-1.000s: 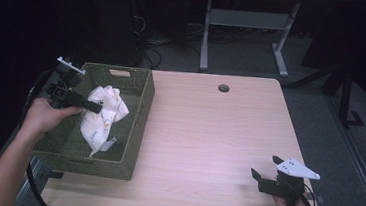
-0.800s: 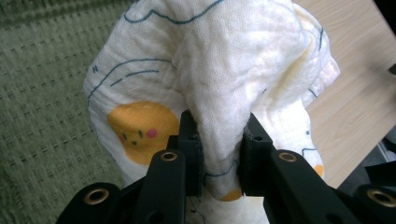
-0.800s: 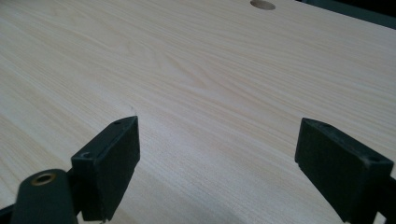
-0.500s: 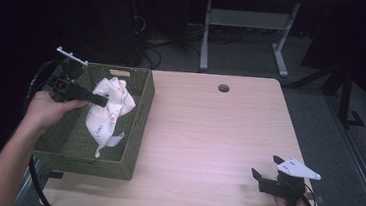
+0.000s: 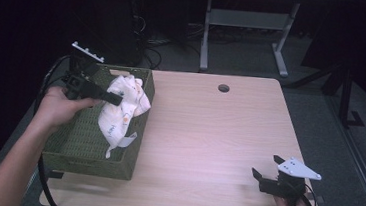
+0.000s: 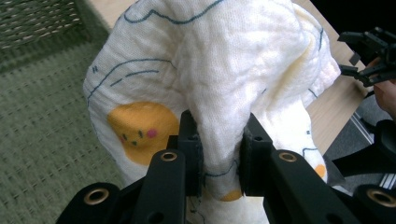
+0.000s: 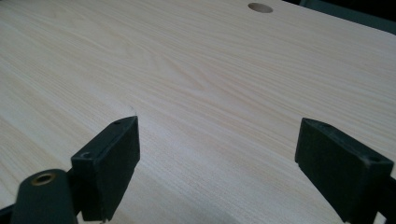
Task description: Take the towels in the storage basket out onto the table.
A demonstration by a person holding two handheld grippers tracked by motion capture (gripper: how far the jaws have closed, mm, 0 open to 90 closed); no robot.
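The left gripper [image 6: 219,154] pinches the cloth [image 5: 123,105], lifted above the basket [image 5: 130,161]. The right gripper [image 7: 217,161] waits wide open.

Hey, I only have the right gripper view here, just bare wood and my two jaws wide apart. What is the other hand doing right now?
Observer: The left tool is shut on a white cloth, a fold pinched between its jaws.
Operator: Where is that cloth, on the table?
Observer: No, it hangs over the green woven basket at the table's left side, its lower end trailing inside.
Operator: Any print on it?
Observer: Yes, yellow chick-like shapes and thin blue lines, seen in the left gripper view.
Operator: And where does my tool sit from above?
Observer: The right tool is near the table's front right corner, open.
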